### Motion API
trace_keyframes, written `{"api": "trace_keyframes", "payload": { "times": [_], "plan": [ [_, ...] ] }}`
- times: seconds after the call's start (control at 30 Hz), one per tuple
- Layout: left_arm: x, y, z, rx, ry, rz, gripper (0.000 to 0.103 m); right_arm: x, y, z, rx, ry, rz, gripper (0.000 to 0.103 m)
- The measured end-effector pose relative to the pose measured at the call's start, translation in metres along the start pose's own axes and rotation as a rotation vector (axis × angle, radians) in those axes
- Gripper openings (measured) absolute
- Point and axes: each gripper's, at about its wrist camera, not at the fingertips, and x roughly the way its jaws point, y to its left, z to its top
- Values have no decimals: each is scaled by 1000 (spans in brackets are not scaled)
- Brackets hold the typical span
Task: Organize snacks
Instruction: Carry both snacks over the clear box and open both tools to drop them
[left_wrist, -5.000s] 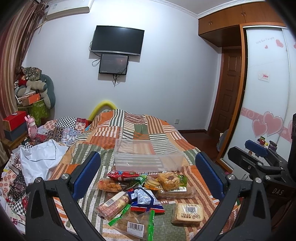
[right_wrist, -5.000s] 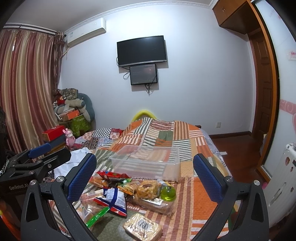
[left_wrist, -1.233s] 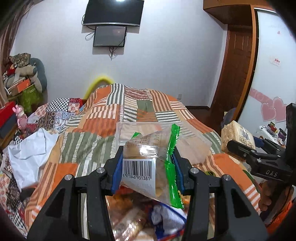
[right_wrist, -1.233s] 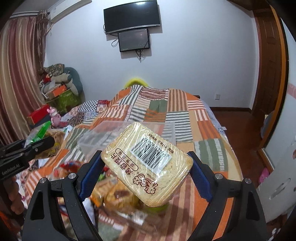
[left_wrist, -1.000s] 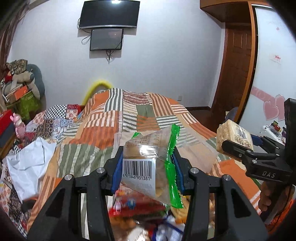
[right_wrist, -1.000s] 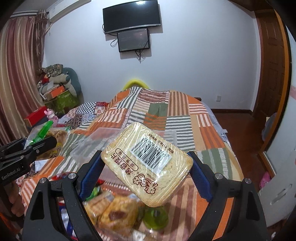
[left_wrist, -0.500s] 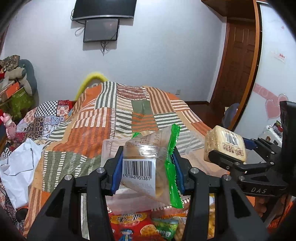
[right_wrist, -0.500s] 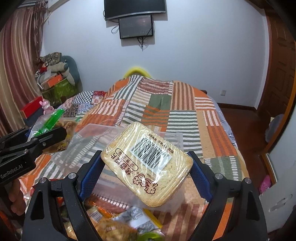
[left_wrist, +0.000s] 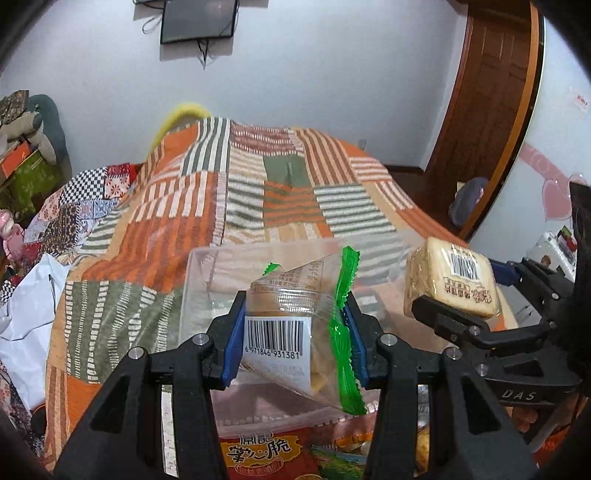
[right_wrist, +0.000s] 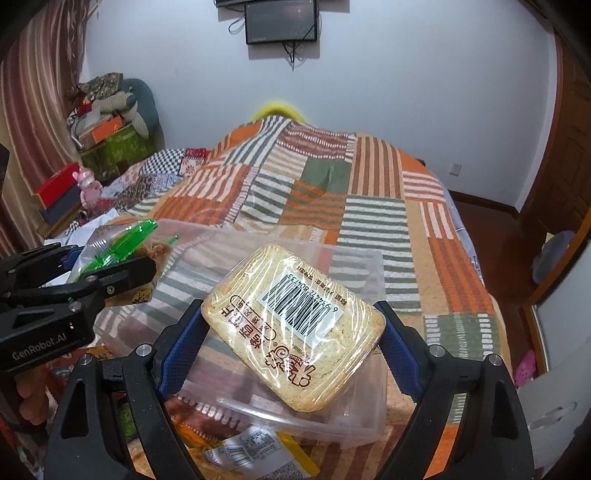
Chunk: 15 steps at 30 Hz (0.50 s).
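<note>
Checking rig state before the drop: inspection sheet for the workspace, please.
Surface: striped quilt on a bed.
Job's things: clear bin, nothing seen inside; bread pack; green-edged bag.
Clutter: loose snacks in front of the bin.
Grippers: left gripper shut on the green-edged bag; right gripper shut on the bread pack, both over the bin.
Cables: wires hang under the wall screen.
Surroundings: curtain, door.

Patchwork bedspread, wall screen, wooden door
</note>
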Motion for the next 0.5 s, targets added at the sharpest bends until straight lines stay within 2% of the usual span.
{"api": "trace_keyframes", "payload": {
  "times": [0.37,0.5],
  "plan": [
    [5,-3,-6,18,23,5,51,9,3,-3,-31,48,7,87],
    [-5,-5,-6,24,7,-2,51,5,6,0,-50,32,-15,87]
  ]
}}
